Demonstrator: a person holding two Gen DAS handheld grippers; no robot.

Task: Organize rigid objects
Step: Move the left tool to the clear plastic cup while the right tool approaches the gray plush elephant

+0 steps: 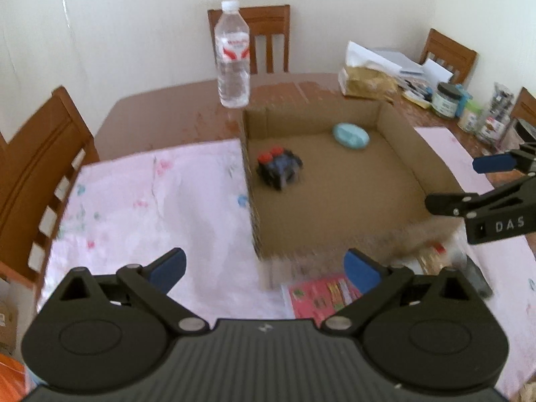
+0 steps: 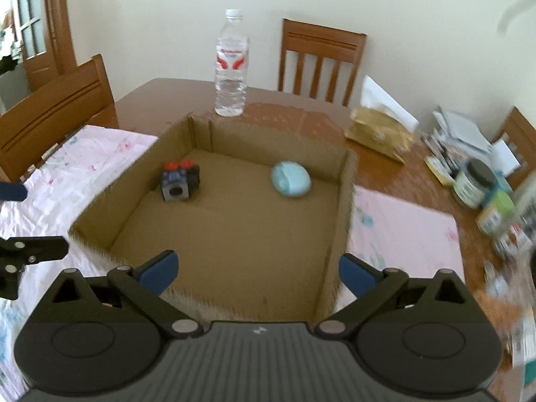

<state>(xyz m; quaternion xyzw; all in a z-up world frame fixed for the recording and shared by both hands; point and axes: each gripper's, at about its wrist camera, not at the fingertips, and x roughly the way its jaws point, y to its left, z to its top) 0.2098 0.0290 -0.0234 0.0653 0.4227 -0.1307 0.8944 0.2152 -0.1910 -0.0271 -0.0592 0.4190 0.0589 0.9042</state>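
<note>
cream walls are closing in a brown wooden surface with wooden chairs standing around it. a pink floral cloth is covering the near part of the surface, and an open cardboard box is sitting on it, its far wall reaching toward the bare wood. the left gripper is hovering over the cloth just beside the box's near left corner, its jaws spread wide and holding nothing. the right gripper is hanging over the box's near wall, its jaws likewise spread wide and empty; in the left wrist view it is showing at the right edge, above the box's right wall. a clear water bottle with a white cap is standing upright on the bare wood just behind the box's far wall. a cluster of papers, a bag and jars is crowding the right end of the surface. a pink printed packet is lying on the cloth near the box's front, blurred. inside the box, a pale blue oval object is resting near the far wall, and a small black toy with 2 red knobs is sitting well apart from it toward the left wall.
</note>
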